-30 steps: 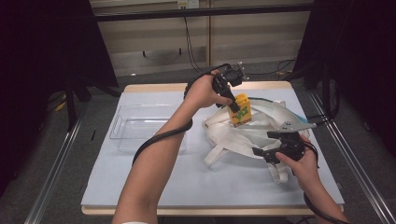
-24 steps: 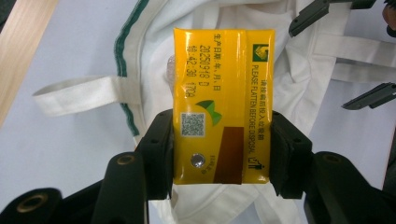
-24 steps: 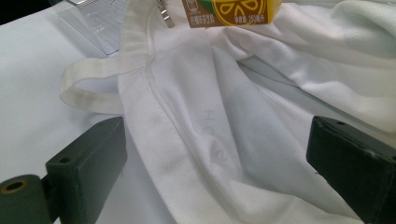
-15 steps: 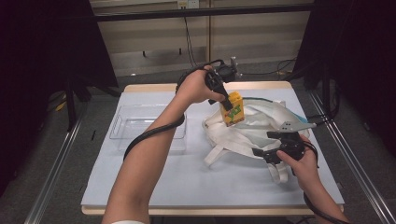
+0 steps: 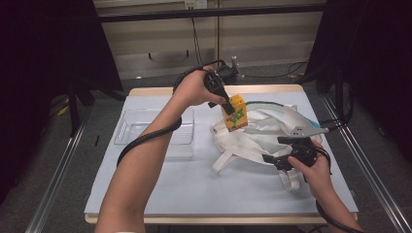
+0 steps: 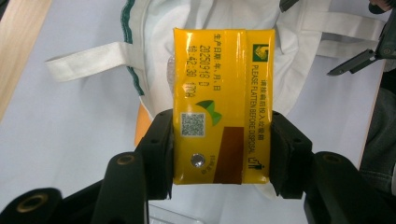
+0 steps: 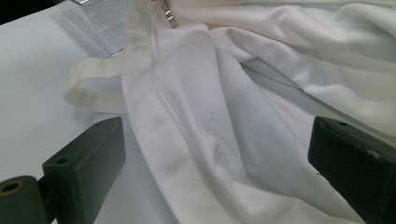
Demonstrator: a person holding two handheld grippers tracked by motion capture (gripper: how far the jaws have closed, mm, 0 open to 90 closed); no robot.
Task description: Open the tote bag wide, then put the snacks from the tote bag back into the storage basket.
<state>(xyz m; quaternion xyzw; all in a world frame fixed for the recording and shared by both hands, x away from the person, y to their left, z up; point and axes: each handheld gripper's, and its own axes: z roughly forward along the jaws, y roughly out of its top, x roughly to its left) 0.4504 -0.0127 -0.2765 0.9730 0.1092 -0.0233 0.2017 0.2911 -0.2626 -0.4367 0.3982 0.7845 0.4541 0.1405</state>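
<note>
A small yellow drink carton is held in the air above the white cloth bag, towards the far right of the counter. The carton is rectangular and glossy, with a brown panel, a green leaf mark and a foil-covered straw hole near its lower end. "PLEASE FLATTEN BEFORE DISPOSAL" is printed along one side, beside a line of Chinese characters; a date stamp reading "20250918 D" and "10:42:38 1704" is seen on another strip, and a square code is printed below it. The carton is clamped at its sides by the left claw, part-way closed on it.

The bag is seen lying crumpled, with green trim at its mouth and white strap handles spread over the counter. The right claw is seen standing wide open over the bag's cloth, gripping nothing. A clear plastic tray is seen to the left of the bag.
</note>
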